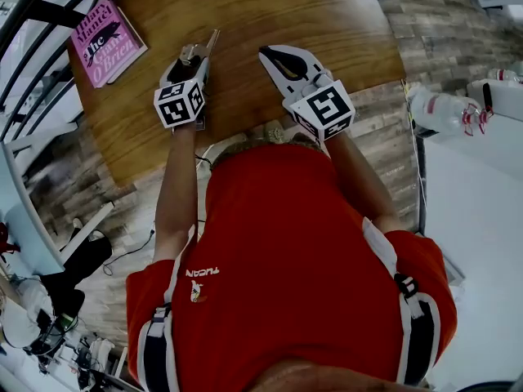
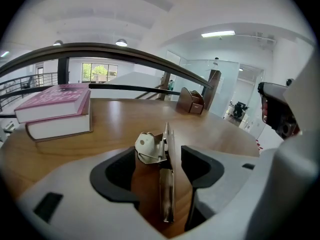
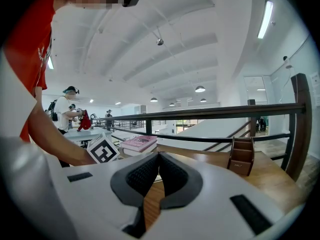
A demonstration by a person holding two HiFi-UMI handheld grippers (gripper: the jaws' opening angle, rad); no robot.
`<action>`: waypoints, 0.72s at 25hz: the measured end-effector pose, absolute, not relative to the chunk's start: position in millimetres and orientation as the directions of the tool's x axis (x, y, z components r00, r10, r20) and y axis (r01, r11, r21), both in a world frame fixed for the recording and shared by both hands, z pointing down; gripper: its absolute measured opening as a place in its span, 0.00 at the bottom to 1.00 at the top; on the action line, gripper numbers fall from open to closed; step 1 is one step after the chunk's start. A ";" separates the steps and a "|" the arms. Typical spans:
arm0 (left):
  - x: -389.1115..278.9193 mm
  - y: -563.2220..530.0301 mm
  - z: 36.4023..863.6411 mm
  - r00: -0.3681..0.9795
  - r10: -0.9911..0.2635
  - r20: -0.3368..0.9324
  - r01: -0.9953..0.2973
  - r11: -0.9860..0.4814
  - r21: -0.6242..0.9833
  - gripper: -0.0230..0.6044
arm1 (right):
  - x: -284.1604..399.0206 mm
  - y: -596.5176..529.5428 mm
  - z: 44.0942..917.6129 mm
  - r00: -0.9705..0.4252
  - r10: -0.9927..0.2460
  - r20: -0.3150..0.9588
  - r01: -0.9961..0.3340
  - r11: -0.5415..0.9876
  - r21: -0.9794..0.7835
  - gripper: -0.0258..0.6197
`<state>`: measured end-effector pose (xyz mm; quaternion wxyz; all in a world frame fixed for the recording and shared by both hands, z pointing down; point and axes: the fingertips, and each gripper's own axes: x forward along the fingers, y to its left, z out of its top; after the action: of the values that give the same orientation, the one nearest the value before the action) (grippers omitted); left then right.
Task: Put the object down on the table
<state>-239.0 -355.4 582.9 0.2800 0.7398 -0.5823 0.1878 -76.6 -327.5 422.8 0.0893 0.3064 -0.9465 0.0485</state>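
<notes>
There's the metal clip (image 2: 160, 154), standing on its thin edge between the jaws of the left gripper (image 2: 159, 171), its spring end pointing away across the wooden table (image 1: 245, 6) and, by the look of it, resting on the wood. The left jaws are spread wide: a clear gap to the left pad, a sliver of tabletop showing before the right pad, so nothing is squeezing it. Just beside it, the right gripper (image 3: 157, 156) hangs over the table with its ribbed pads pressed together at the tips and nothing between them. Further out, a pink book stack (image 2: 55, 106) sits at the far left, a small wooden organiser (image 3: 241, 161) at the far edge.
</notes>
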 end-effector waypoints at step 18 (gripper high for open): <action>-224.3 -335.8 438.6 0.309 -0.926 0.215 -0.946 -0.277 0.168 0.38 | -98.1 -322.0 396.9 -0.848 -0.519 0.103 -0.529 0.841 -0.112 0.08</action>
<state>-224.3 -335.8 438.6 0.1324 0.7982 -0.5865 0.0372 -98.1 -322.0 396.9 0.0345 0.2731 -0.9589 0.0682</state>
